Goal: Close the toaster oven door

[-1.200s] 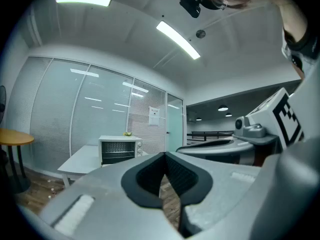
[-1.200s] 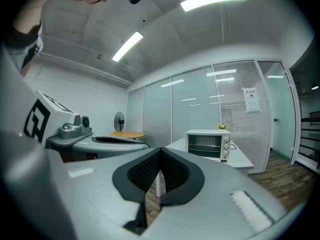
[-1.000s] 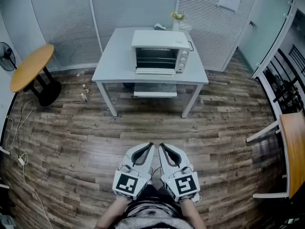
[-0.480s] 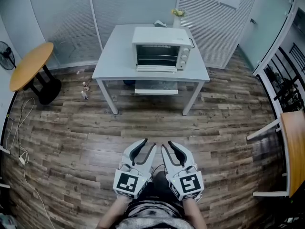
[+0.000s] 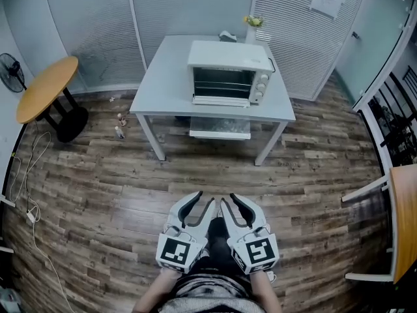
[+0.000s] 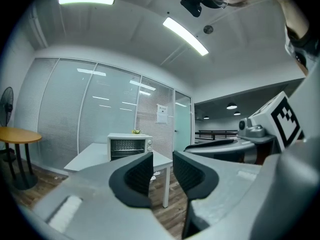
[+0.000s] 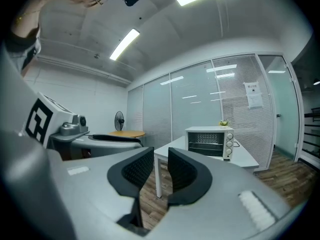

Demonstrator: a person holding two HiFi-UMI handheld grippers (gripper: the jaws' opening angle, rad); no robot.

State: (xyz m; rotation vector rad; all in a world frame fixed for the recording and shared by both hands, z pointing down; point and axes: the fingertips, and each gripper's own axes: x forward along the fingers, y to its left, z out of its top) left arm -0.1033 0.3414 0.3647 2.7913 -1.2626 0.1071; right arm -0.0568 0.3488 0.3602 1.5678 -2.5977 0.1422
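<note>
The white toaster oven point(image 5: 229, 72) stands on a grey table point(image 5: 163, 87) across the room, and its door point(image 5: 220, 100) seems folded down in front. It also shows far off in the left gripper view as the oven point(image 6: 129, 146), and in the right gripper view as the oven point(image 7: 209, 142). My left gripper point(image 5: 199, 202) and right gripper point(image 5: 229, 201) are held side by side low over the wood floor, well short of the table. Both are open with nothing between the dark pads, as seen close up at the left gripper point(image 6: 163, 171) and right gripper point(image 7: 161, 170).
A round wooden table point(image 5: 45, 89) and a fan point(image 5: 12, 70) stand at the left, with cables point(image 5: 26, 194) along the floor. A shelf point(image 5: 220, 128) hangs under the grey table. A wooden desk point(image 5: 405, 220) is at the right edge. Small bottles point(image 5: 120, 126) sit by the table leg.
Both grippers' jaws, shut a second ago, have opened and stayed open. The head view has shifted slightly, so the table sits a bit further right.
</note>
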